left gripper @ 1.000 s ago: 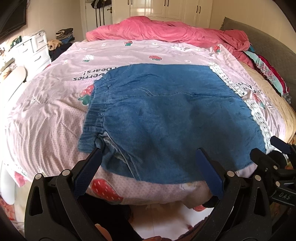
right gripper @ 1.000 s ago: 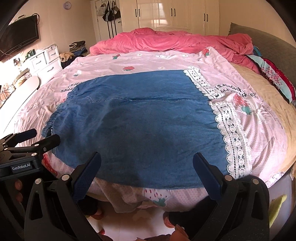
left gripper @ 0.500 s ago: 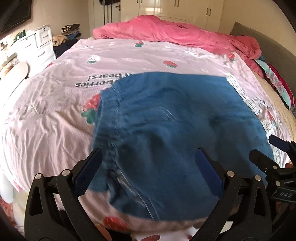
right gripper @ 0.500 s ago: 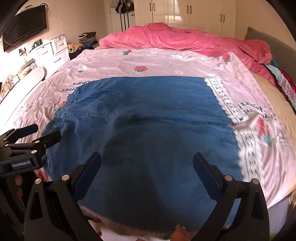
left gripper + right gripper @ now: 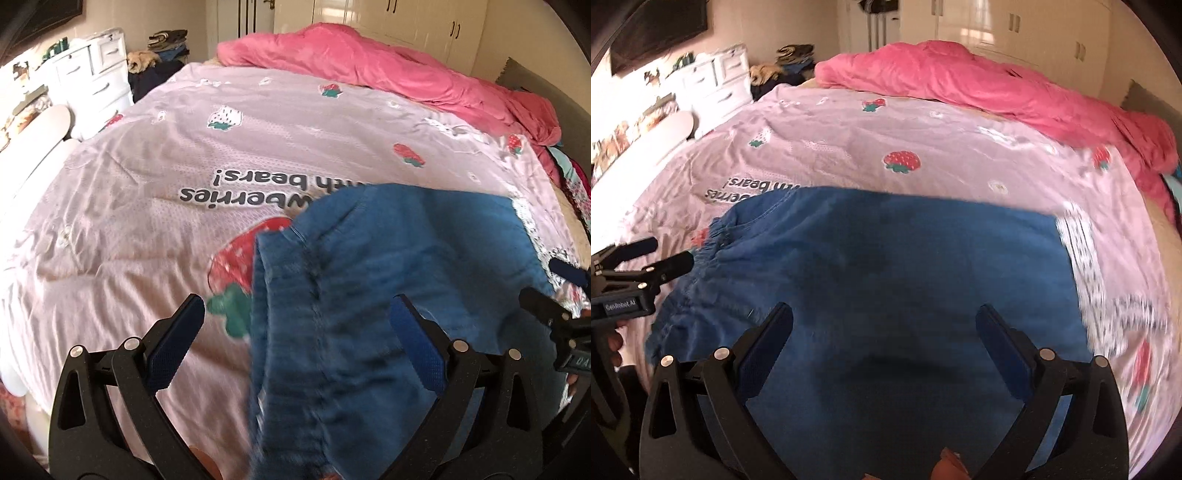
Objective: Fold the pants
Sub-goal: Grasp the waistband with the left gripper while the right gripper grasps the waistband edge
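Note:
Blue denim pants (image 5: 388, 295) lie spread on a pink strawberry-print bedspread (image 5: 147, 206). In the left wrist view my left gripper (image 5: 295, 332) is open, low over the elastic waistband at the pants' left edge. In the right wrist view the pants (image 5: 886, 280) fill the middle, and my right gripper (image 5: 884, 339) is open just above the denim. The left gripper also shows at the left of the right wrist view (image 5: 661, 254), next to the waistband. The right gripper shows at the right edge of the left wrist view (image 5: 554, 288). Neither gripper holds cloth.
A rumpled pink duvet (image 5: 979, 85) lies across the far side of the bed. A white lace strip (image 5: 1086, 266) runs on the bedspread right of the pants. White drawers (image 5: 716, 81) and a clothes pile stand at the far left. Wardrobes line the back wall.
Both grippers have moved forward and lower over the bed, from beyond its front edge to over the pants. The left one has swung towards the waistband. Both stay open.

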